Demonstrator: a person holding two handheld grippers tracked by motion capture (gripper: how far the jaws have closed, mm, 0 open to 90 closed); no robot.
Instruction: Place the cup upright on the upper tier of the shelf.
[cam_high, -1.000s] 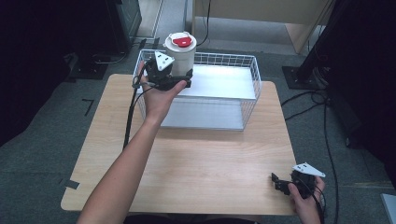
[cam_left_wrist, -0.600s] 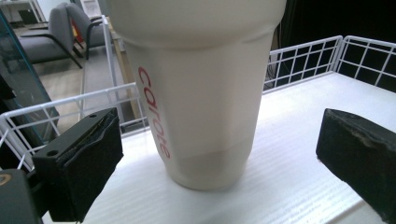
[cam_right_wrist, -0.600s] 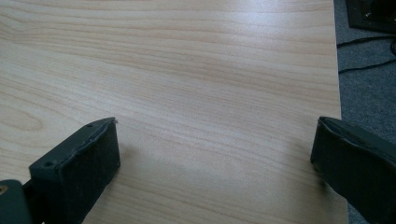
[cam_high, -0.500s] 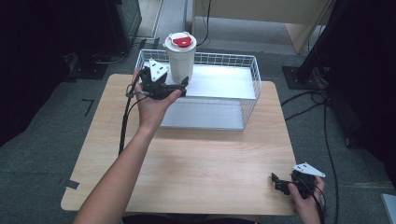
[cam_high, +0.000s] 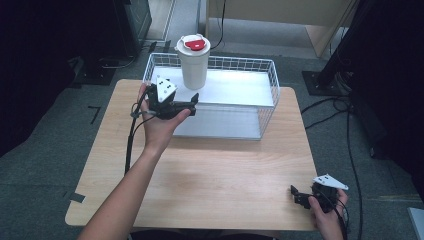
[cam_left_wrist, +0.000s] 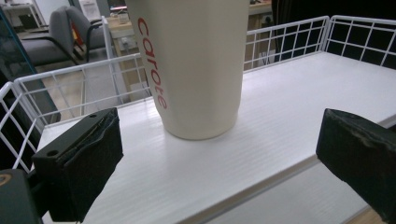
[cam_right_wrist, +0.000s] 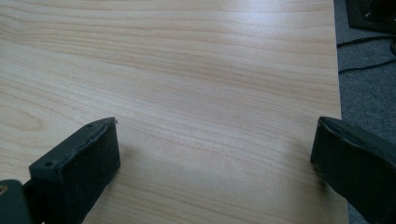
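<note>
A cream tumbler (cam_high: 194, 62) with a white lid and red cap stands upright on the top shelf of a white wire rack (cam_high: 250, 87). Red lettering runs down its side in the left gripper view, where the tumbler (cam_left_wrist: 194, 65) stands just beyond the jaws. My left gripper (cam_high: 186, 103) is open and sits just in front of the tumbler, apart from it, with wide-spread jaws and nothing between them. My right gripper (cam_high: 298, 195) rests low over the table's near right corner, open, with bare wood (cam_right_wrist: 210, 93) between its jaws.
The wire rack has a raised mesh rim (cam_left_wrist: 289, 32) and a lower shelf (cam_high: 220, 122). The wooden table (cam_high: 210, 180) stretches in front of it. Cables (cam_high: 350, 150) trail on the floor to the right; dark stands flank the table.
My left gripper has let go of the tumbler and drawn back toward me and down. The tumbler now stands alone on the rack's shelf. The right gripper has not moved.
</note>
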